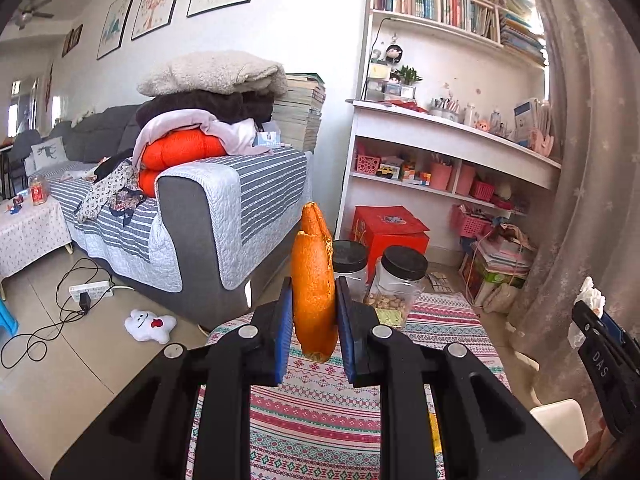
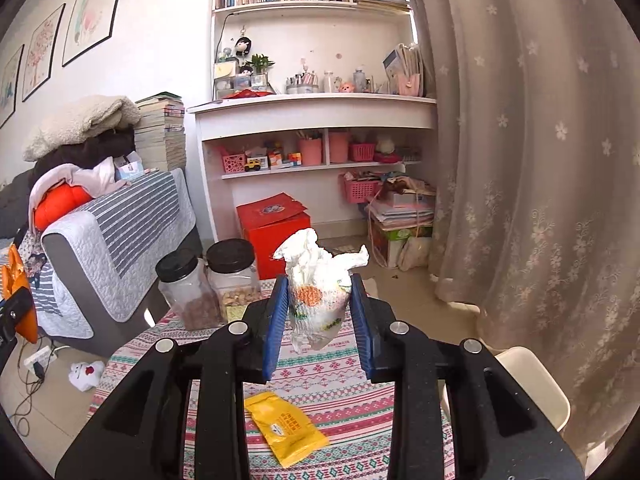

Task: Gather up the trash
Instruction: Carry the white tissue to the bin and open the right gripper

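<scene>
My left gripper (image 1: 313,304) is shut on an orange peel (image 1: 314,280) and holds it upright above the patterned tablecloth (image 1: 320,412). My right gripper (image 2: 319,300) is shut on a crumpled white tissue (image 2: 318,284) with a printed pattern, held above the same table (image 2: 340,376). A yellow snack wrapper (image 2: 286,426) lies flat on the cloth below the right gripper. In the left wrist view the right gripper (image 1: 588,312) shows at the right edge with the tissue. In the right wrist view the peel (image 2: 18,280) shows at the left edge.
Two clear jars with black lids (image 2: 208,280) stand at the table's far edge. A grey sofa (image 1: 192,224) with a striped cover is to the left, a red box (image 1: 388,232) and white shelves (image 2: 316,116) behind, a curtain (image 2: 540,160) to the right. A cream chair (image 2: 532,380) stands by the table.
</scene>
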Available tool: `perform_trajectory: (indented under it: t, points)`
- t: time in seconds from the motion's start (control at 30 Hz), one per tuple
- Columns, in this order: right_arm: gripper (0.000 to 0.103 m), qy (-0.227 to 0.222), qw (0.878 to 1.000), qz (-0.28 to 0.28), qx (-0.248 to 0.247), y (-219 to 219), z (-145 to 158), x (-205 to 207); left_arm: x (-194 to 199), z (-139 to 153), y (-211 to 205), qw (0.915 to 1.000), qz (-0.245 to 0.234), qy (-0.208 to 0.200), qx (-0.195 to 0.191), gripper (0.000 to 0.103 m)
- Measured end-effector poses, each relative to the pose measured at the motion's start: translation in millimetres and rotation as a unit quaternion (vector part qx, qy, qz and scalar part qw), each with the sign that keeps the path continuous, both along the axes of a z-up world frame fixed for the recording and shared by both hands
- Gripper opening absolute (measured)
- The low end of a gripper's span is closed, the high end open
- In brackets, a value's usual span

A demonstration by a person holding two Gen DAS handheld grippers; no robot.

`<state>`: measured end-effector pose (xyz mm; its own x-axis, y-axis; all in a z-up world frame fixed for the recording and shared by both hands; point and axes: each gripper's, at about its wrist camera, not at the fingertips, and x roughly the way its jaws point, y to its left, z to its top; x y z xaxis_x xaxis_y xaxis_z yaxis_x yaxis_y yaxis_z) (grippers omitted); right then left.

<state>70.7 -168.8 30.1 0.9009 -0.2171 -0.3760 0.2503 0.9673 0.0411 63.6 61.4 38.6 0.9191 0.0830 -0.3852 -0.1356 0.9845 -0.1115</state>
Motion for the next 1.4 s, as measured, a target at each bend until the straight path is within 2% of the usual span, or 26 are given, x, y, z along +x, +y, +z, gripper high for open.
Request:
perform_trajectory:
  t: [0.27,0.47,0.63,0.73,0.77,0.8,0.87,0.93,1.0,1.23,1.4]
  points:
    - [0.029,-0.004,0.998,-0.066,-0.018,-47.7,-3.1,-16.3,-0.2,-3.7,-36.3,0.9997,-0.025,-0.004,0.006,0.021]
    - [0.029,0.003,0.992,-0.128,-0.020,-94.1,-6.3,-27.8,3.7,-11.8,-68.5,0.9986,-0.050,0.003,0.017,0.021]
    - [0.030,0.041,0.981,-0.189,-0.009,-142.8,-19.0,-29.9,6.5,-18.0,-93.1,0.9973,-0.069,0.007,0.025,0.021]
    - [0.032,0.087,0.969,-0.231,0.005,-180.0,-34.0,-31.7,6.7,-21.9,-107.9,0.9962,-0.081,0.010,0.030,0.021]
    - [0.040,0.093,0.966,-0.239,0.009,-187.7,-36.4,-33.3,7.0,-23.4,-113.6,0.9958,-0.085,0.011,0.033,0.021]
    - [0.055,0.094,0.965,-0.246,0.013,-194.6,-37.6,-36.1,7.0,-24.5,-119.3,0.9953,-0.089,0.012,0.035,0.021]
    - [0.072,0.085,0.962,-0.257,0.018,-204.5,-35.9,-43.6,6.6,-27.7,-130.6,0.9942,-0.100,0.015,0.038,0.021]
    - [0.078,0.074,0.962,-0.263,0.019,-212.3,-31.6,-51.5,5.6,-29.7,-142.2,0.9926,-0.114,0.019,0.036,0.021]
    - [0.097,0.057,0.959,-0.278,0.024,-221.6,-27.0,-60.9,3.0,-30.7,-156.3,0.9904,-0.131,0.021,0.037,0.021]
    - [0.096,0.037,0.948,-0.312,0.057,-269.7,-14.8,-85.7,-1.7,-34.5,-228.9,0.9772,-0.206,0.040,0.032,0.021]
    - [0.096,0.028,0.936,-0.339,0.090,-303.5,-11.5,-102.5,-1.7,-29.0,-292.4,0.9613,-0.269,0.058,0.008,0.022]
